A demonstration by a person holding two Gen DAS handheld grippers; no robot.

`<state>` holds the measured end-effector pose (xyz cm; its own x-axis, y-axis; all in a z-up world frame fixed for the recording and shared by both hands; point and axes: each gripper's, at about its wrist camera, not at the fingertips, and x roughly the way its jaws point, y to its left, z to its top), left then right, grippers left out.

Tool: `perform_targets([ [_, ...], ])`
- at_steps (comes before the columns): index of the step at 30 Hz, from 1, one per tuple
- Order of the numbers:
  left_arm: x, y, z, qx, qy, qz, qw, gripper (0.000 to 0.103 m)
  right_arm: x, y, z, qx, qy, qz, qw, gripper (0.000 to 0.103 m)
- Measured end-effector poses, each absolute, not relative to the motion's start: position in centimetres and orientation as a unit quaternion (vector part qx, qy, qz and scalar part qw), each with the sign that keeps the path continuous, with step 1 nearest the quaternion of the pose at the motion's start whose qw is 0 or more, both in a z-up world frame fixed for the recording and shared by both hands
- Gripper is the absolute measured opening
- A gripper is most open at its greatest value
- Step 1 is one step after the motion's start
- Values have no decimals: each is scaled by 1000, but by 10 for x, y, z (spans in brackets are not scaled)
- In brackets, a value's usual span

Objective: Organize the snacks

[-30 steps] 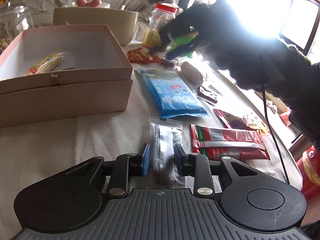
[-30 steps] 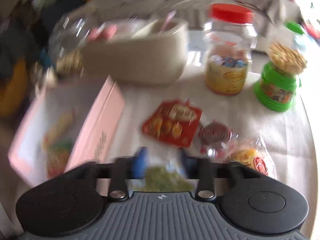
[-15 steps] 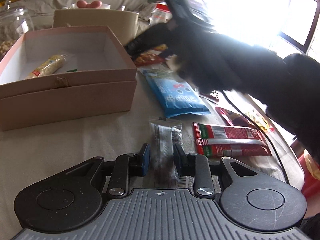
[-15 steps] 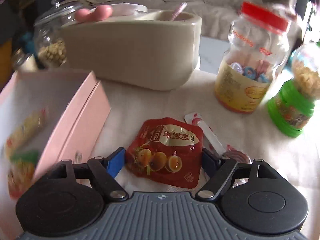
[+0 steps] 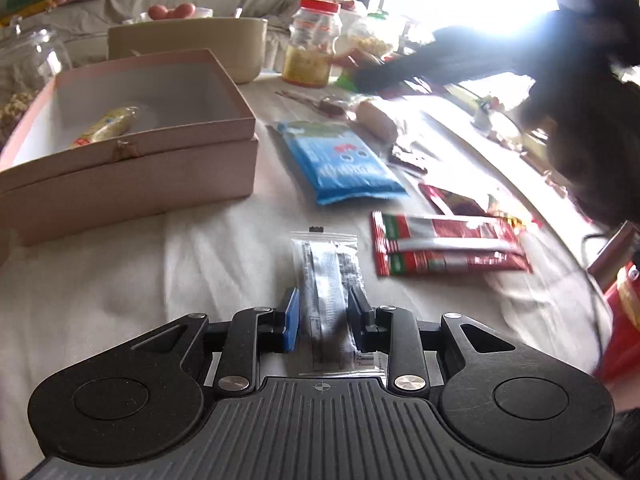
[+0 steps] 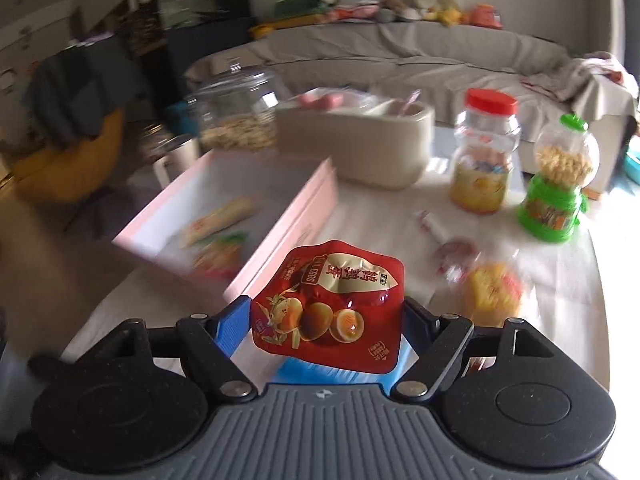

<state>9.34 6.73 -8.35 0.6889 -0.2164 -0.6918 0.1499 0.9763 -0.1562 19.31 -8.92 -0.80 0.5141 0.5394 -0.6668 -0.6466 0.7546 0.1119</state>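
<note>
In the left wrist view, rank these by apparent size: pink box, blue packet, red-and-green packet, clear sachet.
1. pink box
2. blue packet and red-and-green packet: look alike, unranked
3. clear sachet, though it is nearest the camera, so its rank is unsure

Right hand-held gripper (image 6: 326,320), lower centre, clamps a red egg-snack pouch (image 6: 326,312) raised above the counter (image 6: 560,300). Left of centre, an open pink box (image 6: 280,216) holds two packets. A red-lidded jar (image 6: 486,156) and green dispenser (image 6: 558,184) stand upper right.
</note>
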Motion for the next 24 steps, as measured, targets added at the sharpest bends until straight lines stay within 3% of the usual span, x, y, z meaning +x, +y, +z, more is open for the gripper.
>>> perform_targets([
  [7, 70, 69, -79, -24, 383, -34, 923, 29, 97, -95, -48, -121, 358, 381, 844, 80],
  [13, 60, 72, -68, -57, 372, -44, 925, 27, 35, -100, -76, -209, 310, 328, 867, 80],
  [18, 69, 47, -73, -24, 386, -63, 920, 27, 44, -133, -82, -142, 330, 288, 888, 86],
  [24, 74, 16, -76, 51, 390, -90, 915, 40, 52, -169, -89, -69, 326, 250, 909, 87],
])
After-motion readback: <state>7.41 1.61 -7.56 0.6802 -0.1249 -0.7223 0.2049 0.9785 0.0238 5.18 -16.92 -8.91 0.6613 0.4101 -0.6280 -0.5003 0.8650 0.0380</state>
